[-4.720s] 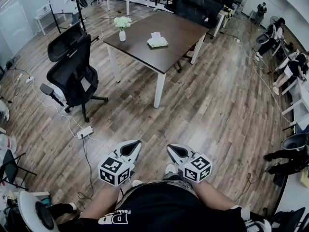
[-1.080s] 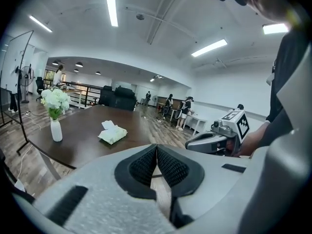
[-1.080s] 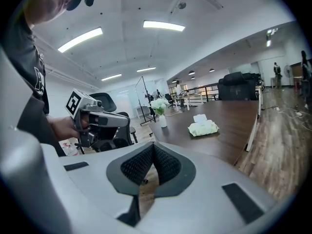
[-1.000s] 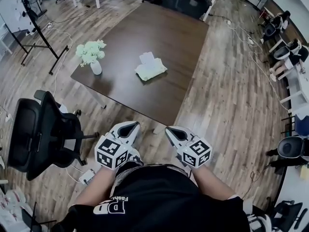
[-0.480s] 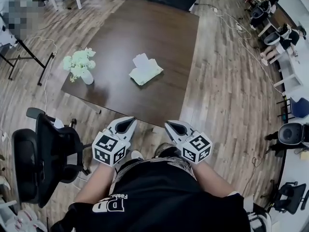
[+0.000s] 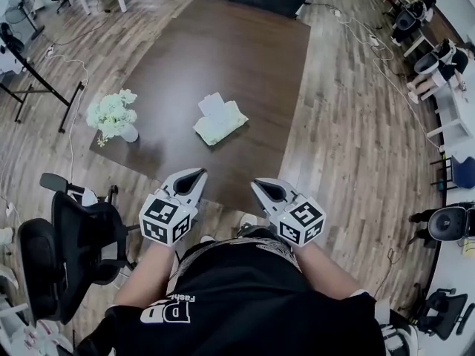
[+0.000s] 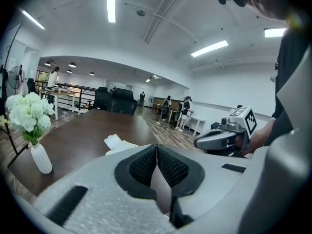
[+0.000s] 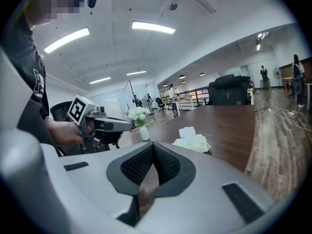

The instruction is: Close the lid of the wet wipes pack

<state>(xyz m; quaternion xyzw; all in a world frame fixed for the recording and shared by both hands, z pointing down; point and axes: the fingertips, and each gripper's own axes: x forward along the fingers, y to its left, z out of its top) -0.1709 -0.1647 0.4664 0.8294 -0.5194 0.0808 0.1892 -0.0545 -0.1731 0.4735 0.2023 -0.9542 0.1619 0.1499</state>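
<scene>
The wet wipes pack lies near the middle of the dark brown table, pale green-white, with its white lid flipped up and open. It also shows in the left gripper view as the pack and in the right gripper view as the pack with its lid. My left gripper and right gripper hover side by side at the table's near edge, well short of the pack. Both are shut on nothing: the left gripper's jaws meet, as do the right gripper's.
A white vase of white flowers stands at the table's left corner. A black office chair sits on the wood floor to my left. People sit at desks on the far right. Cables run over the floor.
The person has walked up to the table. Both grippers have moved forward to its near edge, and the pack is now closer. The jaws stay shut.
</scene>
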